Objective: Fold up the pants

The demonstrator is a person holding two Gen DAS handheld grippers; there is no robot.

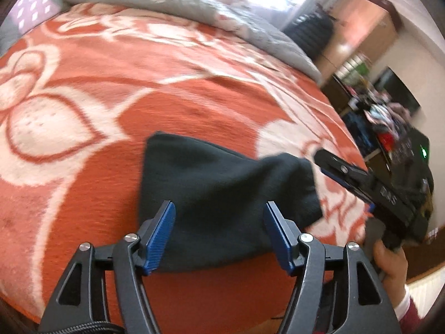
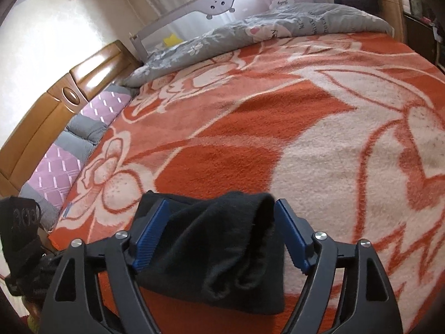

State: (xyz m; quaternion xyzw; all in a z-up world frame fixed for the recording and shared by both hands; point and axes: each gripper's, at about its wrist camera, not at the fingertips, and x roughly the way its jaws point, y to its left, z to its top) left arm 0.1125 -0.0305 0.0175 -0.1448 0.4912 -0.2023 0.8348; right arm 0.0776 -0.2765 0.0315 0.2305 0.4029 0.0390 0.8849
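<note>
Orange floral blanket covers the bed, grey quilt along its far edge. Dark pants lie folded on the blanket. Left gripper and right gripper hover above them, fingers spread, gripping nothing.

**Bed and what lies on it**

I see a bed covered by an orange blanket with a large cream flower pattern. On the blanket, near its front edge, lie the dark pants, folded into a small bundle. Along the far side a grey printed quilt lies bunched on the bed. Pink-and-grey quilted cushions line the side by the wooden headboard.
</note>
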